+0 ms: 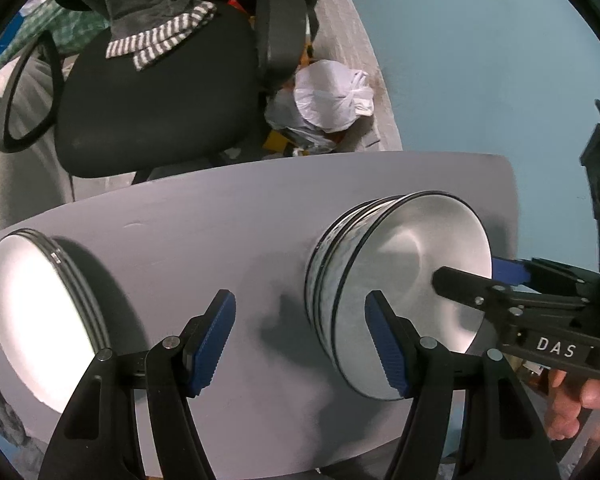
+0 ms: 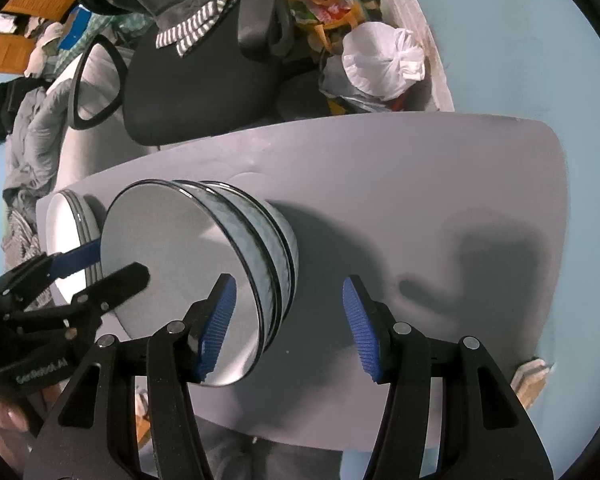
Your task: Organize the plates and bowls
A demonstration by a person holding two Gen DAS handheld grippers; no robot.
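Stacked bowls (image 1: pixel 396 280) stand right of plates (image 1: pixel 40 320) on table (image 1: pixel 240 220).

Cluttered home room: office chair (image 1: pixel 156 92), draped clothes (image 2: pixel 32 136).

Bowl stack (image 1: pixel 380 280): three nested bowls, mottled grey-blue outside, dark rims, plain pale inside, upright on the grey counter (image 1: pixel 240 220). Plate stack (image 1: pixel 40 312): white plates with dark rims, flat on the counter, well apart from the bowls, near the opposite end.
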